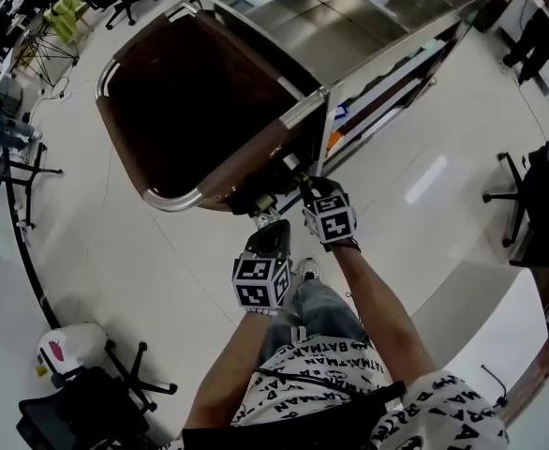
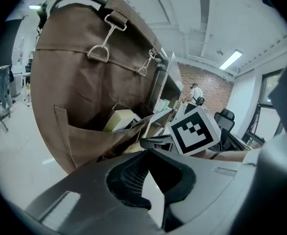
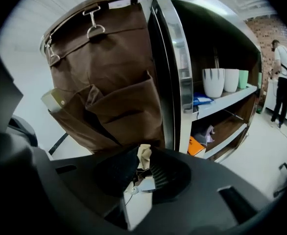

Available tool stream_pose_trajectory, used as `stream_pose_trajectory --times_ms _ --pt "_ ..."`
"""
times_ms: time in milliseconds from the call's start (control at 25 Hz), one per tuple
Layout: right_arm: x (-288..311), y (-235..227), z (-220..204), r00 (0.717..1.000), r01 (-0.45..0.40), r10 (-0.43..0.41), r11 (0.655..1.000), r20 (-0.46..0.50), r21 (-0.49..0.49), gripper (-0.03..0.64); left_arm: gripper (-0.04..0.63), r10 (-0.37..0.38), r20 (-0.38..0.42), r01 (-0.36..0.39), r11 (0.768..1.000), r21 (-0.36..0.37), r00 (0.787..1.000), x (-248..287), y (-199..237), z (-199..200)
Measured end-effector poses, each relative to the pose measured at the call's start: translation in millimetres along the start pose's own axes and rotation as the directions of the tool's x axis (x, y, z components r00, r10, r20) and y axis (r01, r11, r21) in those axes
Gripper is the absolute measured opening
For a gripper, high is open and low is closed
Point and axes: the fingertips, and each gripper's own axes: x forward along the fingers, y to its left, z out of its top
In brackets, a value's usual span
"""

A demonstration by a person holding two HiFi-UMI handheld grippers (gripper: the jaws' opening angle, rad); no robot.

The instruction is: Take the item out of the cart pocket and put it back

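Note:
A brown cloth bag [image 1: 185,111] hangs from the steel cart [image 1: 349,17], with pockets sewn on its side [image 3: 129,106]. My right gripper [image 3: 142,168] is shut on a small beige item [image 3: 144,155] with a white tag, just below and in front of the pockets. In the head view it [image 1: 295,174] sits at the bag's lower corner. My left gripper [image 2: 146,153] is beside it, lower [image 1: 267,225], fingertips together and nothing held. A pale yellow box [image 2: 119,120] stands in one pocket [image 2: 84,136].
The cart's shelves hold white and green cups [image 3: 213,82] and an orange thing [image 3: 195,146] lower down. A person [image 3: 283,77] stands at the far right. Office chairs [image 1: 96,382] and desks ring the pale floor.

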Motion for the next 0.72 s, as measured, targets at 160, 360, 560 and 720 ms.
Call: stream_pose_trajectory --times_ms 160,360,560,720 --pt "27 -5 -13 0.999 -0.003 0.004 1.0 -0.05 0.018 0.081 0.002 0.038 -0.011 -0.038 0.999 -0.026 0.999 12 14 -11" --pt "50 -12 -22 0.997 0.003 0.0 1.0 -0.078 0.028 0.081 0.002 0.063 -0.014 -0.064 0.997 -0.036 0.998 26 23 -17" --pt "76 -15 -42 0.993 -0.004 0.007 1.0 -0.114 0.029 0.081 0.002 0.089 -0.037 -0.091 0.995 -0.048 0.995 35 33 -26" --pt "85 -13 -45 0.992 -0.012 0.015 1.0 -0.127 0.022 0.081 0.002 0.095 -0.058 -0.099 0.993 -0.06 0.994 35 35 -36"
